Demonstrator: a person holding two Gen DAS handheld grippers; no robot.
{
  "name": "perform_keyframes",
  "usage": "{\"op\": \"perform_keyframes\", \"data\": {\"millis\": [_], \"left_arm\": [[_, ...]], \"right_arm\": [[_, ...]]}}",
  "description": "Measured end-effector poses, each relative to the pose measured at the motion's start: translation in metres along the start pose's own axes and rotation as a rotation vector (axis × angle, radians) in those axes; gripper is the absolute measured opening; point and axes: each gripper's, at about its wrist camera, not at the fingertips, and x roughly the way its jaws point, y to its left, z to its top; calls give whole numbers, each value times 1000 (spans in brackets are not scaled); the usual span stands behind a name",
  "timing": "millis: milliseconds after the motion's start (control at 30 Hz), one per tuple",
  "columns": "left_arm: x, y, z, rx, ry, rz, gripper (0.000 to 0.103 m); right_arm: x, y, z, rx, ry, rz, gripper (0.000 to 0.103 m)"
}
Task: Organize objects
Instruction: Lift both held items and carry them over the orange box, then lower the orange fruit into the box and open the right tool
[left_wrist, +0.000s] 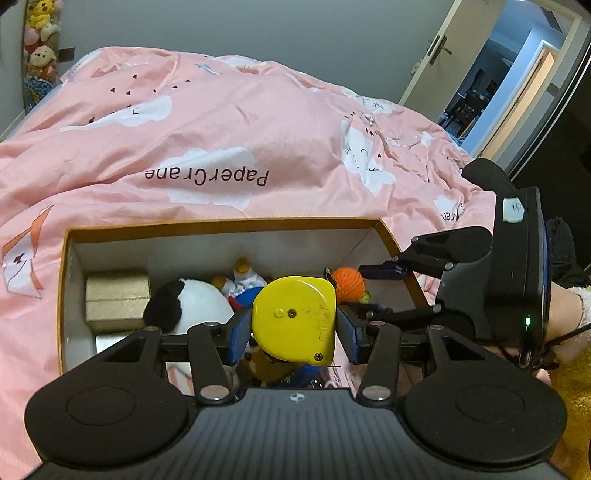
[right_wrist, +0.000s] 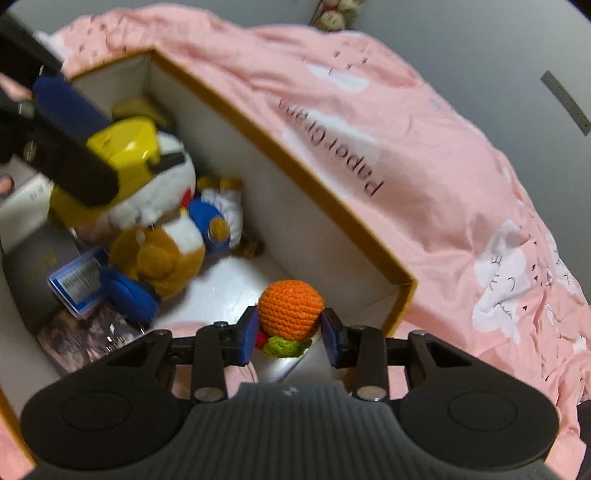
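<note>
My left gripper (left_wrist: 293, 328) is shut on a yellow tape measure (left_wrist: 295, 317) and holds it above the open orange-rimmed box (left_wrist: 221, 223); the tape measure also shows in the right wrist view (right_wrist: 125, 144). My right gripper (right_wrist: 291, 334) holds an orange crocheted ball with a green base (right_wrist: 290, 308) low inside the box (right_wrist: 280, 155) near its corner. In the left wrist view the right gripper (left_wrist: 369, 288) reaches in from the right with the ball (left_wrist: 349, 282). Plush toys (right_wrist: 159, 229) lie in the box.
The box sits on a bed with a pink quilt (left_wrist: 221, 122). Inside it are a beige box (left_wrist: 116, 302), a blue card (right_wrist: 79, 282) and a dark book (right_wrist: 33, 269). An open door (left_wrist: 436, 51) stands at the back right.
</note>
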Motion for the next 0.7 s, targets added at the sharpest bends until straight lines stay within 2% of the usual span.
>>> {"op": "perform_keyframes", "data": {"millis": [100, 133, 233, 333, 467, 533, 600, 700], "left_arm": [[8, -1, 6, 11, 8, -5, 57], [11, -1, 7, 17, 13, -7, 57], [21, -6, 11, 42, 36, -9, 57], [31, -12, 14, 81, 53, 2, 57], [42, -24, 19, 144, 71, -2, 57], [49, -31, 21, 186, 80, 10, 57], [60, -41, 22, 243, 88, 51, 57], [83, -54, 22, 327, 132, 125, 57]], "right_arm": [[2, 4, 0, -29, 14, -15, 38], [3, 6, 0, -37, 19, -18, 42], [0, 9, -2, -56, 15, -32, 43], [-13, 6, -5, -18, -27, -62, 44], [-52, -15, -17, 177, -166, -85, 49], [-69, -24, -27, 297, -219, -139, 63], [-81, -33, -39, 411, -247, -193, 63], [-85, -37, -54, 540, -238, -238, 64]]}}
